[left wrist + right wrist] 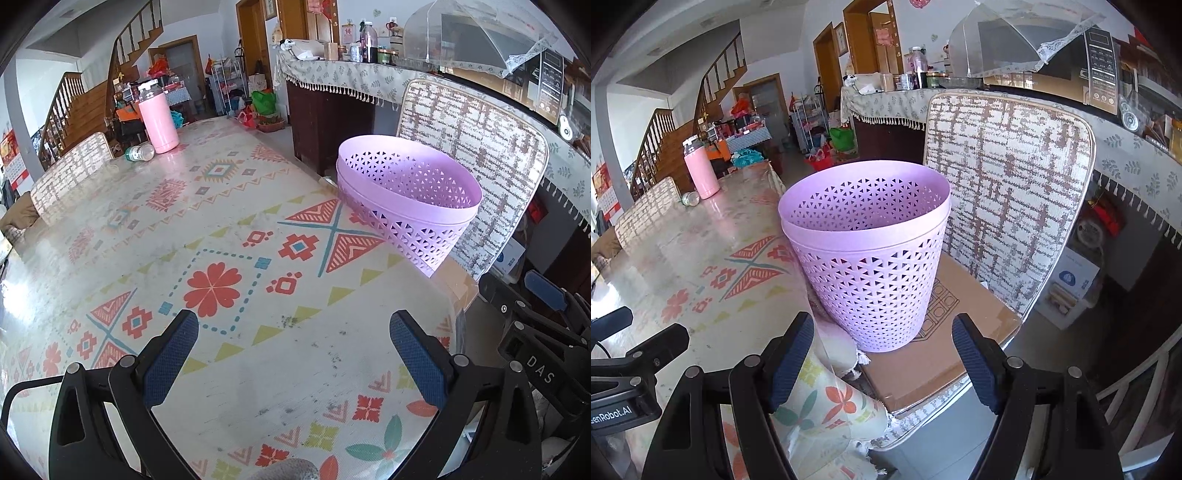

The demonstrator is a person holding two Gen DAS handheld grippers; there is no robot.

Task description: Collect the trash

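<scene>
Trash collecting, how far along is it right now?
Nothing looks done: the purple basket on the cardboard box shows no trash inside. Nothing is in hand; left gripper and right gripper are open. Left: the small bottle lying beside the pink flask.

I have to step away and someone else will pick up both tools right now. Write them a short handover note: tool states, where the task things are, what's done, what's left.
Left tool: open, empty, over the near end of the table.
Right tool: open, empty, facing the bin.
Bin: upright on a cardboard box on the chair beside the table; nothing visible inside, though the bottom is hidden.
Trash: a small bottle lies on its side at the table's far end, next to the pink flask.
Done: nothing collected, as far as shown.
Left: probably fetch the bottle and drop it in the bin.
</scene>
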